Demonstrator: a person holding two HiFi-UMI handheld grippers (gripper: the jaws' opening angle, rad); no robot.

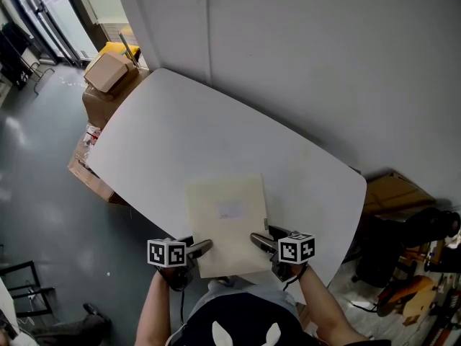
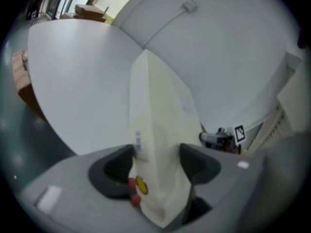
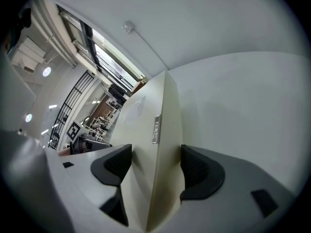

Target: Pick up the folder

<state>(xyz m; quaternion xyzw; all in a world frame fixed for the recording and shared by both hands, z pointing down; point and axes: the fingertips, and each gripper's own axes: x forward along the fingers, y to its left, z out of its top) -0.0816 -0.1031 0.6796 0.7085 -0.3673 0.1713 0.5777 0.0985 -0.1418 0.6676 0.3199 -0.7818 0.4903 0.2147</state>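
A cream folder (image 1: 229,222) lies at the near edge of the white table (image 1: 180,135), its near end jutting past the rim. My left gripper (image 1: 205,247) has its jaws closed on the folder's near left corner. My right gripper (image 1: 258,240) clamps the near right corner. In the left gripper view the folder (image 2: 158,115) runs edge-on between the dark pads, with my left gripper (image 2: 156,161) shut on it. In the right gripper view the folder (image 3: 150,110) fills the gap of my right gripper (image 3: 155,164). A small label (image 3: 156,129) shows on the folder's edge.
Cardboard boxes (image 1: 108,74) and a yellow item (image 1: 119,49) stand beyond the table's far left end. A white wall (image 1: 324,63) runs behind the table. A brown box (image 1: 392,193) and dark equipment (image 1: 403,244) crowd the floor at the right.
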